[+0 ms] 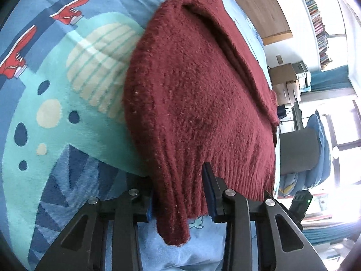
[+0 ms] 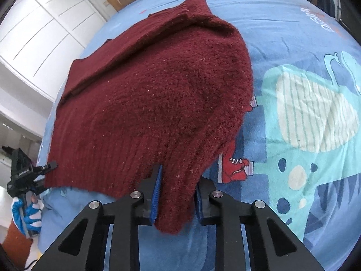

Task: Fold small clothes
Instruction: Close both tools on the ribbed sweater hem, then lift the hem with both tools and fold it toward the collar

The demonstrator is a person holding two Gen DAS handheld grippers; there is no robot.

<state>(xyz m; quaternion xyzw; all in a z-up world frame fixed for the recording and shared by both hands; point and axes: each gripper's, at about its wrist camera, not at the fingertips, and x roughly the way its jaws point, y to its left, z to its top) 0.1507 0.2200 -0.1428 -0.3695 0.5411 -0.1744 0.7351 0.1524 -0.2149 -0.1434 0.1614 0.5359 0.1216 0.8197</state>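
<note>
A dark red knitted sweater (image 1: 198,85) lies on a blue patterned bedsheet (image 1: 45,113), with a sleeve folded across its far side. My left gripper (image 1: 178,194) is shut on one corner of the ribbed hem, which hangs bunched between its blue pads. My right gripper (image 2: 177,194) is shut on the other hem corner of the sweater (image 2: 158,90), also bunched between the pads. The left gripper also shows in the right wrist view (image 2: 33,171), at the hem's far corner, held by a blue-gloved hand.
The sheet (image 2: 304,113) carries a teal whale and red shoe prints. White cabinet doors (image 2: 33,33) stand beyond the bed. Cardboard boxes (image 1: 286,79), a bookshelf (image 1: 315,18) and a dark chair (image 1: 300,151) stand off the bed's edge.
</note>
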